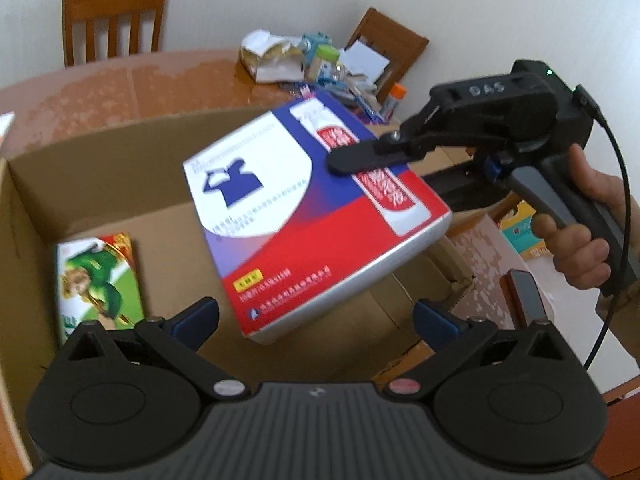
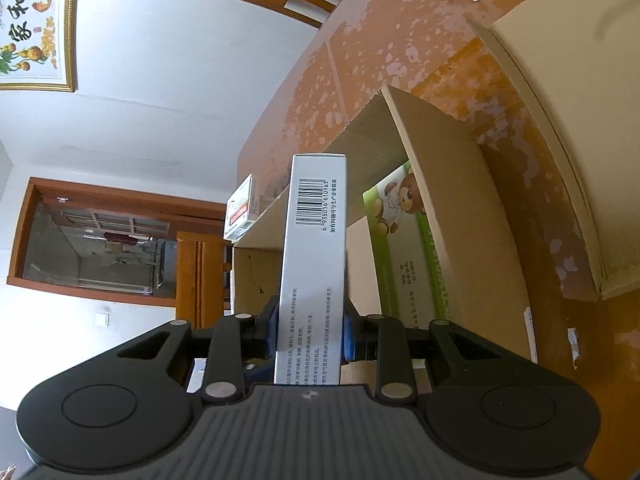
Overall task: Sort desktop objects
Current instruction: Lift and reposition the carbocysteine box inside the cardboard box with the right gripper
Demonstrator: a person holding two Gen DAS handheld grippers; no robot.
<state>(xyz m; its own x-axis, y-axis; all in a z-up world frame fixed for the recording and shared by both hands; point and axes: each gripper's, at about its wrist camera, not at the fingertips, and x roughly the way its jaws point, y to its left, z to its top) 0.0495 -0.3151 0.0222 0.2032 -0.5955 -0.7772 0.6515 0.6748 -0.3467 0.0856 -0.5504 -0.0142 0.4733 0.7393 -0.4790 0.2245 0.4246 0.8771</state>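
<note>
Left wrist view: right hand-held gripper (image 1: 340,162) at centre frame clamps a red-and-blue box (image 1: 312,216) above the cardboard carton (image 1: 100,160); left hand-held gripper (image 1: 316,316), bottom, gapes wide.

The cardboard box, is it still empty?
No, a green packet already lies on the floor of the cardboard box.

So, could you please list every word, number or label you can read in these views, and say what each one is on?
"DAS": raised letters on top of the right gripper.
"6 938056 610963": under the barcode on the medicine box held by that gripper.
"家和萬": large characters on the framed wall picture.
Small Chinese print on the medicine box and on the green box: too small or blurred to read.
</note>
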